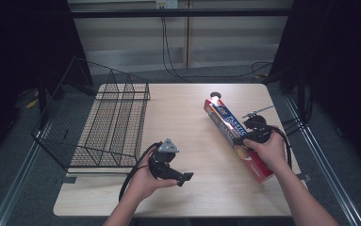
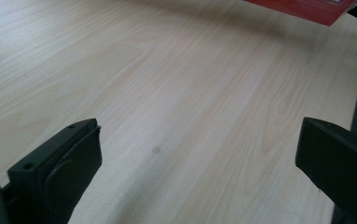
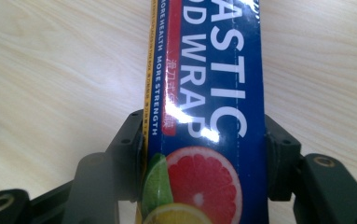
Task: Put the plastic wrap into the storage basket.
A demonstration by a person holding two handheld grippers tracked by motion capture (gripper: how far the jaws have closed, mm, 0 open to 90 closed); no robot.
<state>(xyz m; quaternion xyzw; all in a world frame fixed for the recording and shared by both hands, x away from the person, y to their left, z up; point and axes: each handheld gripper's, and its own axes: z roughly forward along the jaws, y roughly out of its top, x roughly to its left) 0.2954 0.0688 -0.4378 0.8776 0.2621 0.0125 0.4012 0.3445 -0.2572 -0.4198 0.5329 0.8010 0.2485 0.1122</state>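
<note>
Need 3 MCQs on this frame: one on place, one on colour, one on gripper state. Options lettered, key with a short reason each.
1. Where does the wire basket stand on the table?
A. left side
B. right side
C. near edge, centre

2. What colour is the main panel of the plastic wrap box?
A. green
B. blue
C. white

3. What state is the left hand-held gripper in?
A. shut on the box
B. shut on nothing
C. open

Key: 1 A, the high view shows the basket along the table's left side. 2 B, the right gripper view shows white lettering on blue. 3 C, the left gripper view shows its jaws wide apart over bare wood.
</note>
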